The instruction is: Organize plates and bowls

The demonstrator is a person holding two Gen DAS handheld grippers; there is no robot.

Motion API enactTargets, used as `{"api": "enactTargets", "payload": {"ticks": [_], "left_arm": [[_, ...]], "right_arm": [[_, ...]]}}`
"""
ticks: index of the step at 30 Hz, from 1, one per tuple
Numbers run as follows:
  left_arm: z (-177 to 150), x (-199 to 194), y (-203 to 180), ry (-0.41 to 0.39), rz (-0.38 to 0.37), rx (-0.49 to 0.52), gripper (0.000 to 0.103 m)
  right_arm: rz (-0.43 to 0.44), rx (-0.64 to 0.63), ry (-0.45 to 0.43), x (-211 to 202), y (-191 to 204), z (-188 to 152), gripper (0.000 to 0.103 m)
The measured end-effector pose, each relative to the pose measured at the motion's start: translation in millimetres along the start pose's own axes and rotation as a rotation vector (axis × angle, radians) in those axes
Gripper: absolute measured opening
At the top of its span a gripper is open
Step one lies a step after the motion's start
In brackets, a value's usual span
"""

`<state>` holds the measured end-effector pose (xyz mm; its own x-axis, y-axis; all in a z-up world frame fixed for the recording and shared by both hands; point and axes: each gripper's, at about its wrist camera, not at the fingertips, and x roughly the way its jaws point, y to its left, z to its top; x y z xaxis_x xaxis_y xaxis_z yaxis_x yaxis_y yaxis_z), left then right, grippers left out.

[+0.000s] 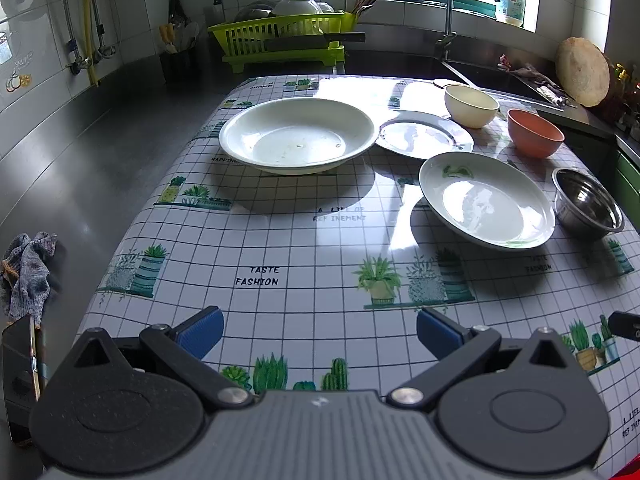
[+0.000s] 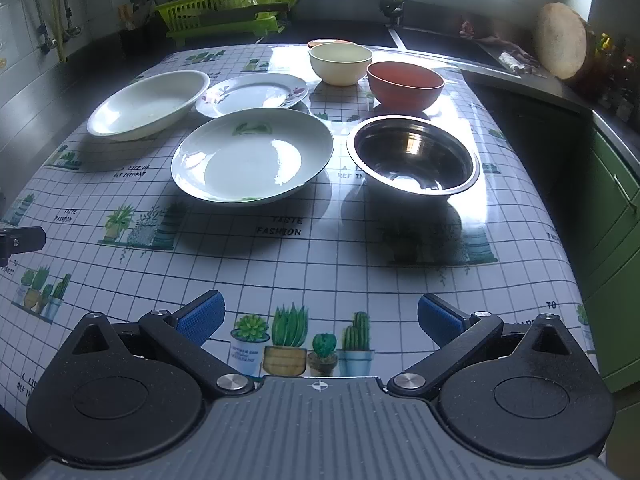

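Note:
On the plant-print tablecloth [image 1: 280, 248] lie a large deep white plate [image 1: 298, 134] [image 2: 148, 104], a flat flowered plate [image 1: 424, 134] [image 2: 252, 94] and a white plate with a green mark [image 1: 486, 198] [image 2: 252, 154]. Beside them stand a cream bowl [image 1: 471, 105] [image 2: 341, 63], an orange bowl [image 1: 535, 133] [image 2: 405, 84] and a steel bowl [image 1: 588, 204] [image 2: 414, 158]. My left gripper [image 1: 320, 332] is open and empty over the cloth's near edge, well short of the dishes. My right gripper [image 2: 320, 320] is also open and empty, in front of the steel bowl.
A green dish rack [image 1: 280, 36] [image 2: 224, 14] with bowls stands at the back of the steel counter. A sink with a tap [image 1: 452, 20] is at the back right. A round cutting board [image 1: 584, 72] leans at the right. A grey rag [image 1: 28, 272] lies at the left.

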<state>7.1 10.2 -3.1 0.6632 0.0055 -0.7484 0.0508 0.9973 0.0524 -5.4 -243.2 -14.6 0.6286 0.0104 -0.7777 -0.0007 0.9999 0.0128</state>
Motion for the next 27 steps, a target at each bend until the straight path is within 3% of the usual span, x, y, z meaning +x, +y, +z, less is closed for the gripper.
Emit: {"api": "enactTargets", "payload": {"ticks": [27], "left_arm": [[-1.3, -2.7, -17.2, 0.000, 0.023, -0.023, 0.103]], "right_arm": [[0.035, -0.044, -0.001, 4.4, -8.4, 3.2, 0.103]]}}
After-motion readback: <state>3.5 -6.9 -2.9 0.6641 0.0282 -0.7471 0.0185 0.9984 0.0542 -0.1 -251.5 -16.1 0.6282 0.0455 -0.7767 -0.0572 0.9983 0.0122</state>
